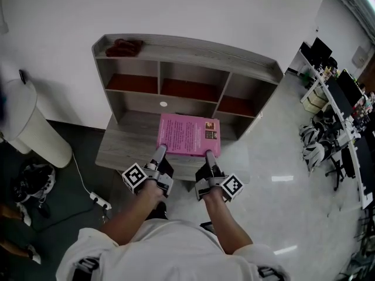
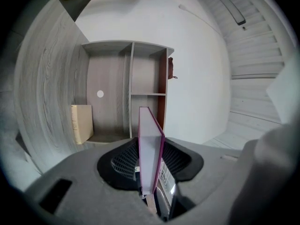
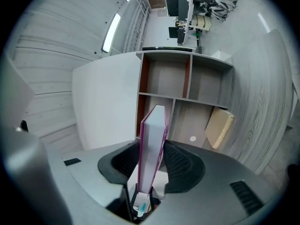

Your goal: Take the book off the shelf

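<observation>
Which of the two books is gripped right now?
The pink-covered book, pinched at its near edge by left gripper and right gripper; the beige book sits apart by the wooden shelf.

We are holding the pink book flat over the grey wooden desk, with our left gripper and right gripper each clamping its near edge. The book is lying in front of the shelf unit, whose three open compartments are showing red-brown floors. A dark red cloth is resting on the shelf's top at the left. A white bin is standing further left, with a power strip lying on the floor nearby
</observation>
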`<state>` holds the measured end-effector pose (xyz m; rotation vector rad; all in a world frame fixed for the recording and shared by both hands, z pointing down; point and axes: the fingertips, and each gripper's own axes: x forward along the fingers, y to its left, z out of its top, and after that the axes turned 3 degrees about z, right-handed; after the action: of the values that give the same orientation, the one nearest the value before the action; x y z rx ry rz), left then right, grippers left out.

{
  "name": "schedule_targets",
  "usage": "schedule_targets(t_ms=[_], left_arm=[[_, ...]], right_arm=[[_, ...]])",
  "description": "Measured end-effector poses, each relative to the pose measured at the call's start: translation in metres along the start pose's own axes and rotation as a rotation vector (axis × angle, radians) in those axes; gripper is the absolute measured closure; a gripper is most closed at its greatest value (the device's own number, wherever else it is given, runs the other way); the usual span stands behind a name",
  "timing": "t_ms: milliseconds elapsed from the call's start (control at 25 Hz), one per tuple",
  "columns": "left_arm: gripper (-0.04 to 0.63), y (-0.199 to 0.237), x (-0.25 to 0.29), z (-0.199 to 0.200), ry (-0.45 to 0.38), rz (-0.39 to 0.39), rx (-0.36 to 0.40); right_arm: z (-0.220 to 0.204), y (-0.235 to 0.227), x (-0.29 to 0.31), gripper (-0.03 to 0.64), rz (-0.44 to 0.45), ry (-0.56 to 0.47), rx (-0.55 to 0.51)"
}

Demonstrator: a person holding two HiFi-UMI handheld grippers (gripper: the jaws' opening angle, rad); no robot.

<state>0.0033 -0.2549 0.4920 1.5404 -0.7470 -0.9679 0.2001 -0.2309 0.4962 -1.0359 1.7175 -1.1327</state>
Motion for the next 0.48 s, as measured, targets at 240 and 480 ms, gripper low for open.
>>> schedule_targets(t_ms=[240,480], left_arm=[[0.437,-0.005,-0.023,-0.012,-0.008,-0.006,0.006],[0.437,-0.009,-0.089,-0.045,-0.023,0.01,-0.003]], right_arm=[[-0.009,0.006,-0.024,0.456,0.001,0.018,0.0],[-0.032,0.015,-0.088,0.456,0.011,0.045,-0.008]])
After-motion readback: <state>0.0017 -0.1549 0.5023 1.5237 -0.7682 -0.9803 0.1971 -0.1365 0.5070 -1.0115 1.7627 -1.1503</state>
